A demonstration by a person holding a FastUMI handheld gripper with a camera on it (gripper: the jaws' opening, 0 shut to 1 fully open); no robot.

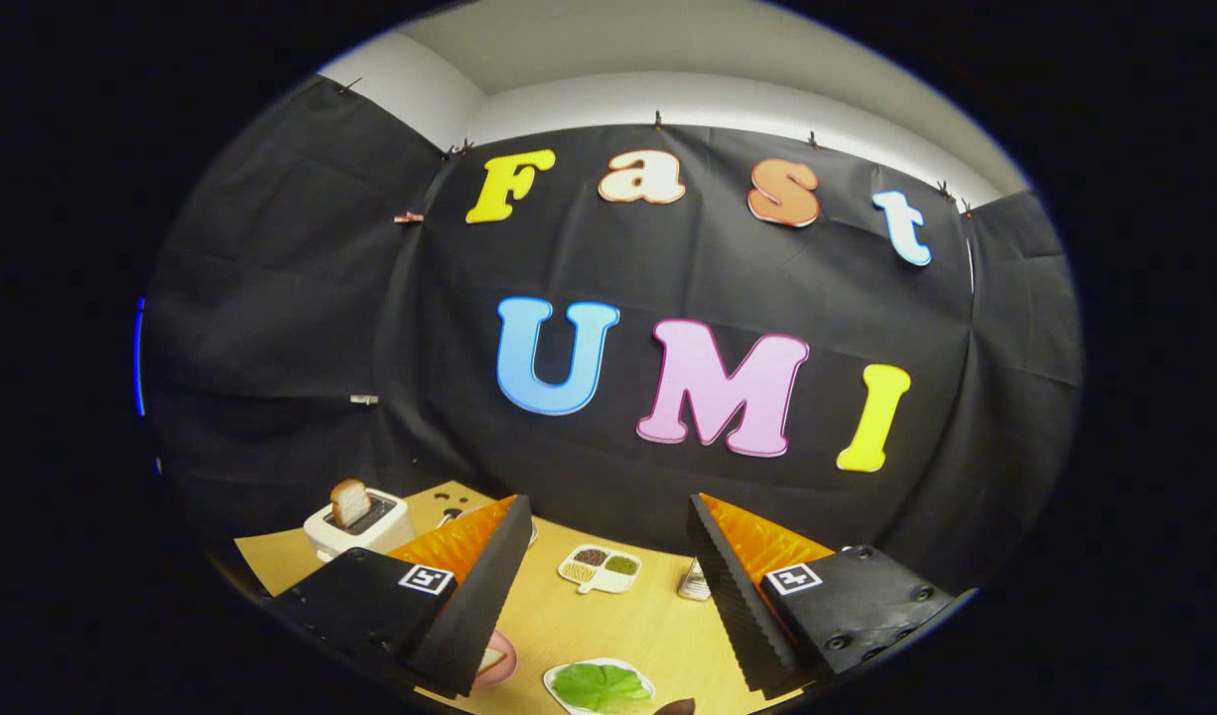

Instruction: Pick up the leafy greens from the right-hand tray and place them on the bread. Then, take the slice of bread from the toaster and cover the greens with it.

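Gripper (608,586): fingers spread wide, holding nothing.
Greens (601,686): on white tray (559,695), between fingers, 6 o'clock.
Toaster (360,526): 10 o'clock, bread (349,501) upright in slot.
Pink plate (504,660): beside left finger.

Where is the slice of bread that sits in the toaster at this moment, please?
In the gripper view, the bread slice stands in the white toaster on the wooden table, beyond the open gripper's left finger.

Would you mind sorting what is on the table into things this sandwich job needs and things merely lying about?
Needed: leafy greens on their white tray; bread slice in the toaster; pink plate; the open gripper, holding nothing.

Lying about: divided condiment dish; small object beside one finger.
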